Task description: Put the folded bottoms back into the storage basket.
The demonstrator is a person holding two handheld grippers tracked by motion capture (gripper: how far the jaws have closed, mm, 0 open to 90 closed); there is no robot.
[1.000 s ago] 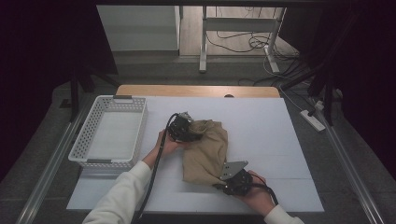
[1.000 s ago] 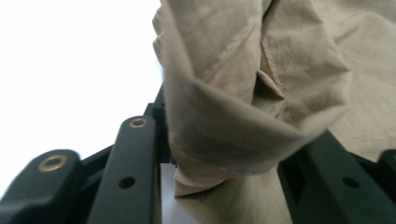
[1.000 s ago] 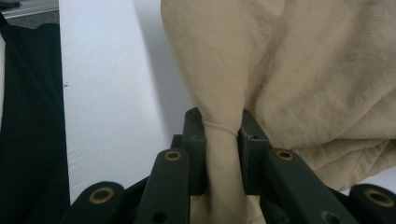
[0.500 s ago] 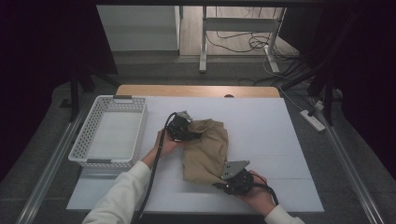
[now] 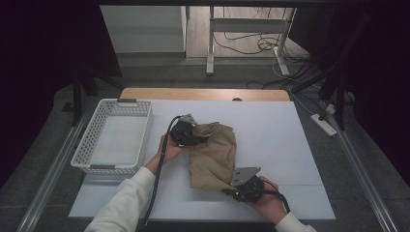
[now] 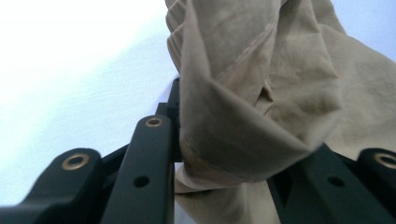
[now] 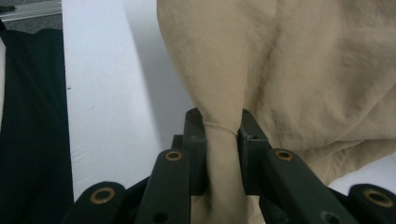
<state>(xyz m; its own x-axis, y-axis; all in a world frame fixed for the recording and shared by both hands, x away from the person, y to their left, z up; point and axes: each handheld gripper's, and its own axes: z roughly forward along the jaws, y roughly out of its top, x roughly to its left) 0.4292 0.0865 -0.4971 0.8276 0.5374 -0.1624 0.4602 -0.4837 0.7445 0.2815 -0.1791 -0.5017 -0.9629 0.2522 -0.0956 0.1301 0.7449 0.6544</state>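
Note:
A crumpled tan cloth (image 5: 212,154) lies on the white table top (image 5: 280,125), near its middle. My left gripper (image 5: 196,137) holds the cloth's upper left corner; in the left gripper view a thick fold of the tan cloth (image 6: 261,93) sits between the black jaws, and the left gripper (image 6: 229,158) is shut on it. My right gripper (image 5: 229,186) grips the cloth's lower right edge. In the right gripper view a narrow pinch of the cloth (image 7: 224,93) is squeezed between the two jaws of the right gripper (image 7: 223,135).
A white lattice basket (image 5: 92,145) stands at the table's left, with nothing in it. A wooden strip (image 5: 203,94) runs along the far edge. Beyond it are table legs and cables on the floor (image 5: 251,46). A power strip (image 5: 325,124) lies right of the table.
Both grippers keep their hold on the cloth. The right gripper has shifted slightly left along the front edge; the left one stays put.

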